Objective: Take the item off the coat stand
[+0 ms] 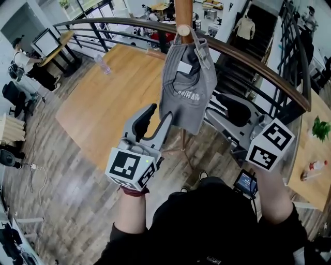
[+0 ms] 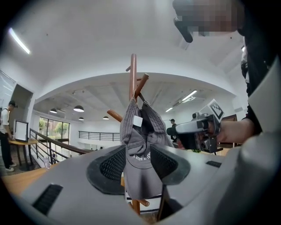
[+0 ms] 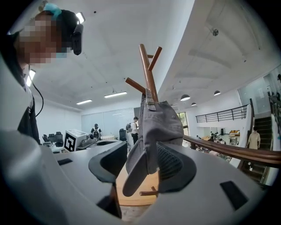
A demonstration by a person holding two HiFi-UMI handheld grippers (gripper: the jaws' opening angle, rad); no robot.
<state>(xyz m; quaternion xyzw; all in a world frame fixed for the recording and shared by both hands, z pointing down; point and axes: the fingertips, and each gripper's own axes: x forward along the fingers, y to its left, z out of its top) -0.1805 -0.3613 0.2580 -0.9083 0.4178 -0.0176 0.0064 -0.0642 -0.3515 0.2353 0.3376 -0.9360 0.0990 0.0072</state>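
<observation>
A grey cap [image 1: 186, 88] hangs by its back strap from a peg of the wooden coat stand [image 1: 183, 13], brim down. My left gripper [image 1: 158, 116] is open just left of the cap, its fingertips level with the brim. In the left gripper view the cap [image 2: 141, 154] hangs in the gap of the left gripper [image 2: 138, 161], and the pads do not press it. My right gripper [image 3: 140, 163] is open too. The cap's brim [image 3: 138, 169] hangs between its jaws, close to the right pad. In the head view its marker cube [image 1: 270, 145] is at the cap's right.
A curved dark railing with a wooden handrail [image 1: 248, 57] runs behind the stand, with stairs [image 1: 253, 31] beyond. A light wooden floor [image 1: 114, 98] lies below. A table with a plant [image 1: 319, 129] and a bottle [image 1: 313, 170] stands at the right. A person [image 1: 20, 62] is at a desk far left.
</observation>
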